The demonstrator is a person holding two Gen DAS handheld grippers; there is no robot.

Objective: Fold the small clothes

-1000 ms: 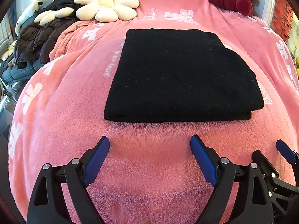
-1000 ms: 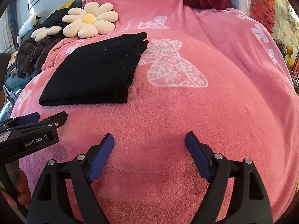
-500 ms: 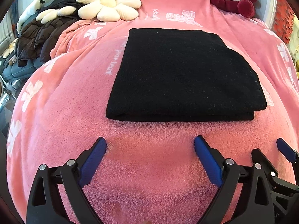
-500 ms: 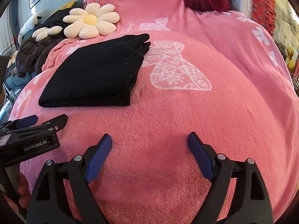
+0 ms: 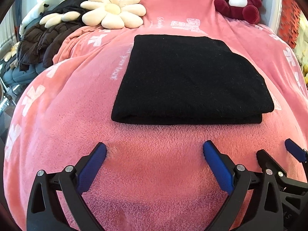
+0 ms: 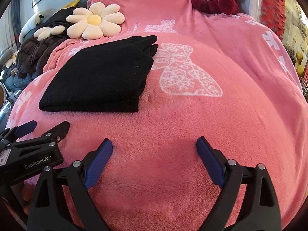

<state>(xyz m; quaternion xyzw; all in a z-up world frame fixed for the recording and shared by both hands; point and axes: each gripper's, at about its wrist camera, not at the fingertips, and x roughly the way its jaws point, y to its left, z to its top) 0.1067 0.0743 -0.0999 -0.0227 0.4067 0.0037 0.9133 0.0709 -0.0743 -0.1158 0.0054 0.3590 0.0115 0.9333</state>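
A black garment (image 5: 190,79) lies folded into a flat rectangle on the pink fleece blanket (image 5: 154,173). It also shows in the right wrist view (image 6: 104,79), to the left. My left gripper (image 5: 154,150) is open and empty, just in front of the garment's near edge, low over the blanket. My right gripper (image 6: 154,144) is open and empty, over bare blanket to the right of the garment. The left gripper's side shows at the left edge of the right wrist view (image 6: 34,140). The right gripper's fingertips (image 5: 294,150) show at the right of the left wrist view.
A daisy-shaped cushion (image 5: 113,12) and a dark puffer jacket (image 5: 42,40) lie at the back left. A dark red plush bear (image 5: 240,2) sits at the back right. A white bow print (image 6: 184,73) marks the blanket right of the garment.
Both grippers have drawn back slightly and tilted up, so the garment sits a little lower in both views. Both stay open. The garment has not moved.
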